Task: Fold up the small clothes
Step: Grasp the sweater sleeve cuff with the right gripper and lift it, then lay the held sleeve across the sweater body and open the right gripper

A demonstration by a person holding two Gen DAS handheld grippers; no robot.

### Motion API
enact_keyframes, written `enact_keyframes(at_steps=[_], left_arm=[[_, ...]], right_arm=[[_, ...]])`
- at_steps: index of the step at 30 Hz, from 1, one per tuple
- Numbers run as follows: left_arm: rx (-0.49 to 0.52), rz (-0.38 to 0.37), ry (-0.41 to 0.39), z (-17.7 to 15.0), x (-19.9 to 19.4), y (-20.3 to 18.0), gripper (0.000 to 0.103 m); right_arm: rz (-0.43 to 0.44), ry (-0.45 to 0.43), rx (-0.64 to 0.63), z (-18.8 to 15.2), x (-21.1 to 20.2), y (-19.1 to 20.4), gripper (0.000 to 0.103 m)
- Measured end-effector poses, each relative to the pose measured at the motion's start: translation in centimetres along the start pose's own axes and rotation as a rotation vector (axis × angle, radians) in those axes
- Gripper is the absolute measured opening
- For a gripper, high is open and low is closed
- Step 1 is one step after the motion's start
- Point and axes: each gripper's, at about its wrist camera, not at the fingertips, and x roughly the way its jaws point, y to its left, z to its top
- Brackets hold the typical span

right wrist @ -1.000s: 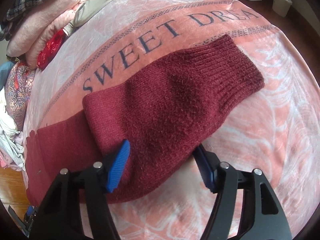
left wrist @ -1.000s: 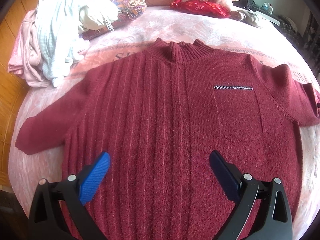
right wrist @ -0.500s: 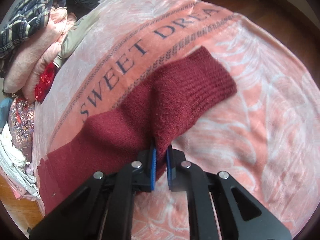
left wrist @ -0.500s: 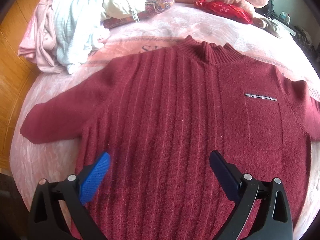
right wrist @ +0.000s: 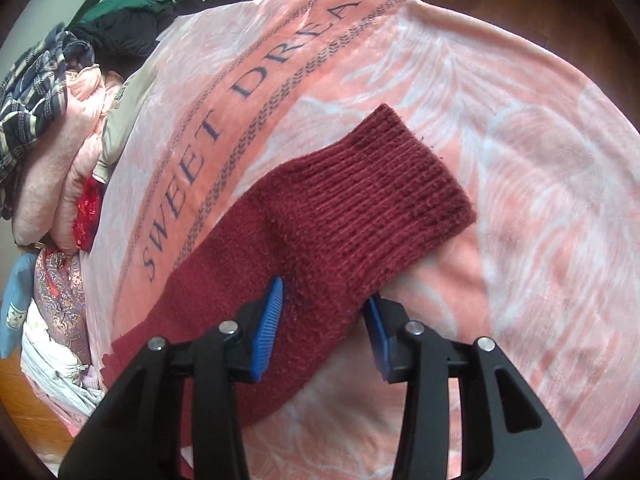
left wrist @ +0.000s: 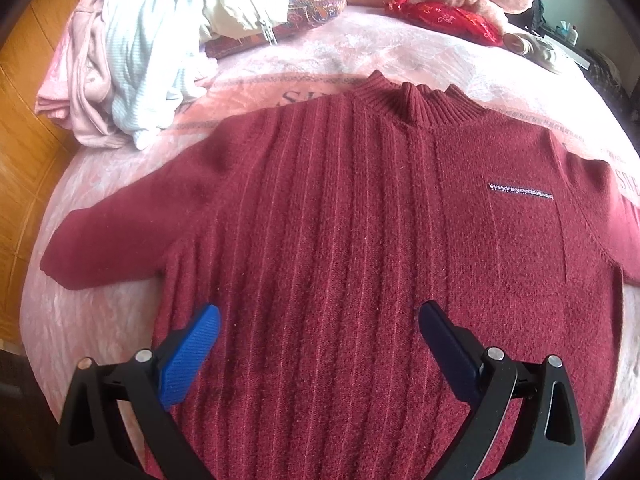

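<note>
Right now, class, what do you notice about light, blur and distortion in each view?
Left wrist view: even daylight, fisheye bending the sweater outward, dark corners. Right wrist view: sleeve sharp, blanket lettering curved by the lens, soft shadow beneath the cuff, room edges dim.

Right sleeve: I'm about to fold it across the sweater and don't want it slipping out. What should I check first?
1. Sleeve sits between the right gripper pads: ok.
2. Pads clamped on it: not ok, the jaws stand apart.
3. Sweater body lies flat: ok.
4. Left gripper open, holding nothing: ok.
5. Clothes pile lies apart from the sweater: ok.
</note>
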Motion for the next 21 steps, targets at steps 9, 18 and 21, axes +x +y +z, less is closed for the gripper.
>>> enact_keyframes(at_steps=[9,18,21], left_arm=[[-0.041,-0.007,0.049,0.2,1.2,2.1,0.099],[-0.075,0.025,0.039,0.3,1.3,5.2,0.099],[-0.095,0.021,0.046,0.4,1.4,6.0,0.099]], right_arm=[[-0.236,-0.242,-0.375,-4.0,-3.7,10.4,0.008],[-0.170,-0.245,-0.943,-19.5,-2.4,27.6,0.008],[-0.127,-0.162,-1.006,-24.1,0.0,31.4,0.008]])
